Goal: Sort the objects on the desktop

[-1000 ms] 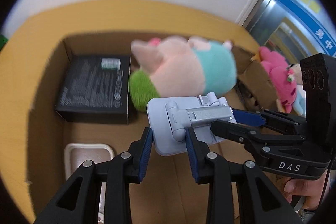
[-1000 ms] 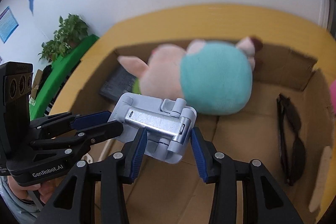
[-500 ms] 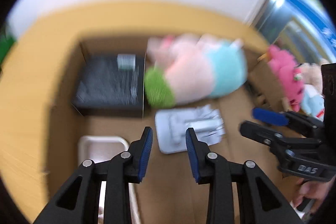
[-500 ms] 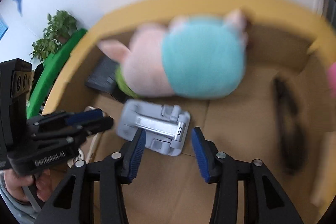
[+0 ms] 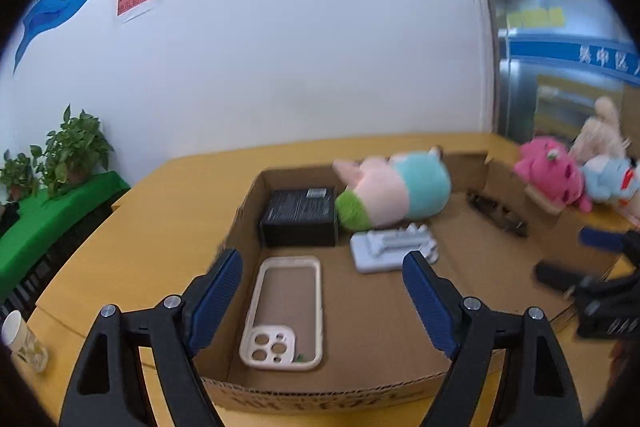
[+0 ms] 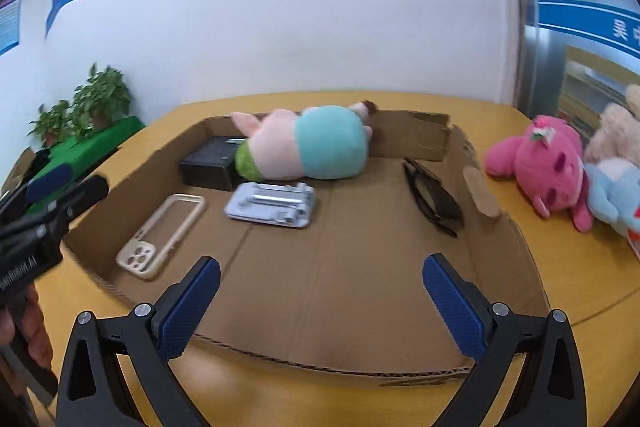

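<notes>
Right wrist view: a cardboard tray on the yellow surface is seen holding a grey phone stand, phone case, black box, sunglasses and pig plush. Both the left claw and right claw are held wide open and empty. Three plush toys are left outside the tray, likely unsorted.

Yellow table — cardboard tray, plush toys, paper cup.
</notes>
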{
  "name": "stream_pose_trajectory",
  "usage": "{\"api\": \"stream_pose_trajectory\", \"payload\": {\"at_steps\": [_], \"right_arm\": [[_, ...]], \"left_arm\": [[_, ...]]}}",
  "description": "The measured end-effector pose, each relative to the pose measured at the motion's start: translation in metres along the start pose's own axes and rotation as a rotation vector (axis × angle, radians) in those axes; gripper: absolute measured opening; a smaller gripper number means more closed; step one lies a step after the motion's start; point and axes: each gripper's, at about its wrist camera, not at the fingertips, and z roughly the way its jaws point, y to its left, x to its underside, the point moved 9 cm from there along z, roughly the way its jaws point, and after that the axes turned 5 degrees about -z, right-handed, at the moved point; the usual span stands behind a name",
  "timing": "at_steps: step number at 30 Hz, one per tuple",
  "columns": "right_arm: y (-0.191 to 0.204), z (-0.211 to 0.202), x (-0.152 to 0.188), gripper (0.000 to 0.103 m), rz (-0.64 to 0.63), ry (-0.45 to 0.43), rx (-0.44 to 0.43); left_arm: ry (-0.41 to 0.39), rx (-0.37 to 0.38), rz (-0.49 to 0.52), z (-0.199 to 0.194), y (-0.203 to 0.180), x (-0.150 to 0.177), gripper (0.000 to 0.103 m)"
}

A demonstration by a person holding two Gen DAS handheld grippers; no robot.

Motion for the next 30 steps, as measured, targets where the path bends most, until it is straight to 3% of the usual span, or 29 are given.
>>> {"api": "stream_pose_trajectory", "payload": {"at_steps": [6, 7, 13, 30], "right_arm": [[-0.021, 0.014, 0.029, 0.103, 0.015, 0.007, 0.072], [-0.020, 0.010, 0.028, 0.103, 0.007, -0.037, 0.071], [-0.019, 0.004, 0.028, 0.103, -0.009, -0.122, 0.083], [-0.018, 0.002, 0.028, 0.103, -0.009, -0.125, 0.080]], "left_arm": [[0.068, 0.017, -0.059, 0.026, -0.001, 0.039, 0.083], [0.037, 0.009, -0.064, 0.022, -0.001, 0.038, 0.083], [0.016, 0.027, -0.061, 0.023, -0.005, 0.040, 0.087], [0.023, 0.032, -0.057, 0.025, -0.006, 0.041, 0.089]]}}
